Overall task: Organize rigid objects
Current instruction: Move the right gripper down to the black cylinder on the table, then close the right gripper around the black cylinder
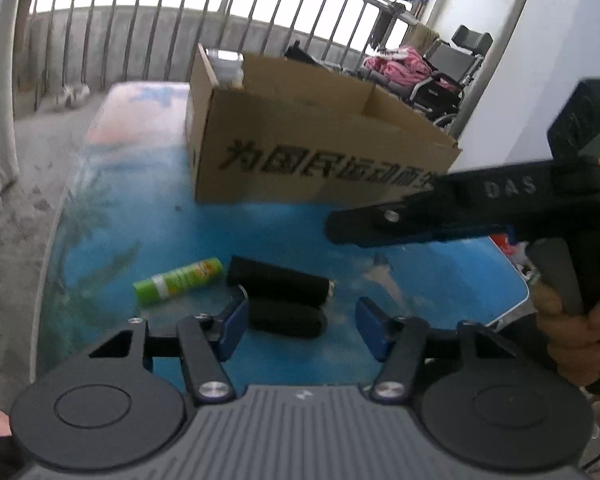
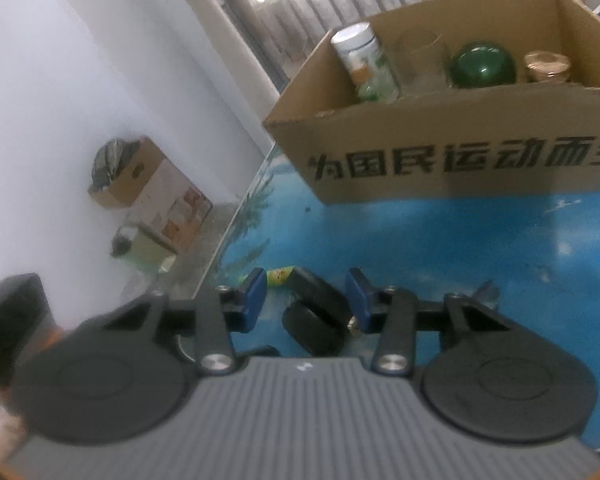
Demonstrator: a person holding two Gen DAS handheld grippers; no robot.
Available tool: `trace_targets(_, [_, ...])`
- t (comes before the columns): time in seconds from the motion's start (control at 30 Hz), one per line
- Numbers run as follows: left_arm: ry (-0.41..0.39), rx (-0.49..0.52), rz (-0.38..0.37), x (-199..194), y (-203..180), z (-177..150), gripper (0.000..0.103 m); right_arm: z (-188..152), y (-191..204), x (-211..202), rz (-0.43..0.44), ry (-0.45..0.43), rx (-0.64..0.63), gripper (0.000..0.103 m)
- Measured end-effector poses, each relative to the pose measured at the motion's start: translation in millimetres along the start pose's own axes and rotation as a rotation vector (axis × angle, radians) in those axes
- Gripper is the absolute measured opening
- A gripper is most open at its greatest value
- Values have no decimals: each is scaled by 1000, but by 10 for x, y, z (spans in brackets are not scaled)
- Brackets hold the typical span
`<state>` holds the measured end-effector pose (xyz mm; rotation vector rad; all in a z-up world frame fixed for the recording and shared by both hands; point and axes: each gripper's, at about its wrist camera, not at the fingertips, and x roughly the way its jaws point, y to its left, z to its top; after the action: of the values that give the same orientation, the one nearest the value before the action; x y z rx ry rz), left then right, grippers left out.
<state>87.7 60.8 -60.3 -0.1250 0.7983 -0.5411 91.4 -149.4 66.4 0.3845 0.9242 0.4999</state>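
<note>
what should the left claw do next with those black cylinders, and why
Probably ease the left claw down around the nearer black cylinder: it lies on the blue table between the open pads, untouched, and the cardboard box waits behind.

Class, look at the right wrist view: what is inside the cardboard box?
Inside the cardboard box stand a white bottle with a green label, a clear glass, a dark green round object and a gold-lidded jar. The front wall hides their bases and the box floor.
</note>
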Motion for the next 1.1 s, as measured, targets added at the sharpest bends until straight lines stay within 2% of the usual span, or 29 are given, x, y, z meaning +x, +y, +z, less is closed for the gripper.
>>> trace_targets(0.37, [60,-47,-11,208,85,-99,54,64,1,497,-39,102,-26,42])
trace_targets(0.6, [50,-40,-14,273,86,-76,54,1,19,702,-87,174,-87,41])
trace_targets(0.63, [48,-36,-16,286,80,-63,54,-8,3,699,-84,170,-81,40])
trace_targets(0.7, [45,-30,-27,318,66,-42,53,-13,-29,688,-86,167,-67,30])
trace_targets(0.9, [41,11,-37,458,-45,34,54,-35,-178,632,-81,143,13,26])
trace_targets(1.1, [40,36,-41,504,-117,82,55,-83,-321,463,-134,99,72,25])
